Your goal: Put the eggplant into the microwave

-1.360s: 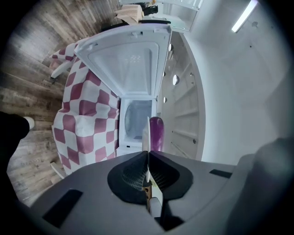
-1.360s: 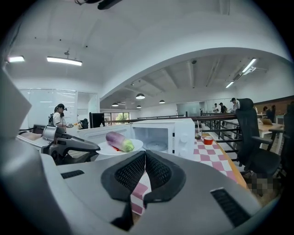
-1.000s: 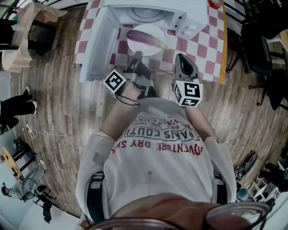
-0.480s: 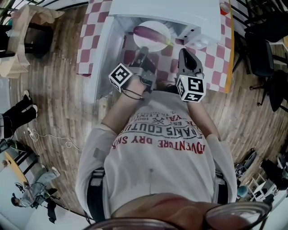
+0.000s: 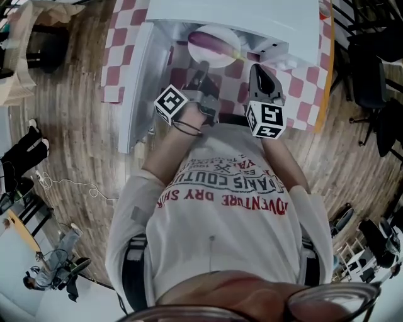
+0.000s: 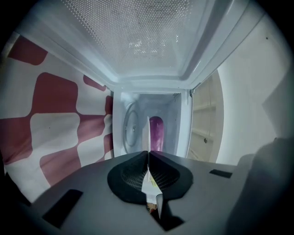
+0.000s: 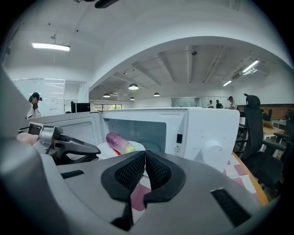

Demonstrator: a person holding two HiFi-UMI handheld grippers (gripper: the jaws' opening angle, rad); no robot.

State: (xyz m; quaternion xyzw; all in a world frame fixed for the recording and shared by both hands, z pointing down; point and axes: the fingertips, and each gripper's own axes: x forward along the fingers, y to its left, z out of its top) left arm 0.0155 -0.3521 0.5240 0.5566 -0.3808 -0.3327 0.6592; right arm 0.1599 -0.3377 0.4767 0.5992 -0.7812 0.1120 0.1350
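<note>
Eggplant, purple with a pale green end (image 5: 211, 43), lies on a round white plate (image 5: 220, 59) at the open mouth of the white microwave (image 5: 252, 16), which stands on the red-and-white checked counter (image 5: 302, 88). The left claw (image 5: 203, 70) is closed on the near rim of the plate. The right claw (image 5: 257, 69) is closed on nothing and hovers just beside it.

I judge the risk is in the thin one-sided grip: if the plate tilts or its rim knocks on the cavity edge, the eggplant can roll off.

The left gripper view shows the rim pinched edge-on (image 6: 148, 137), and behind it the glass turntable (image 6: 131, 131), which the head view hides under the microwave's top. Only the head view shows the open door (image 5: 141, 94) at the left.
</note>
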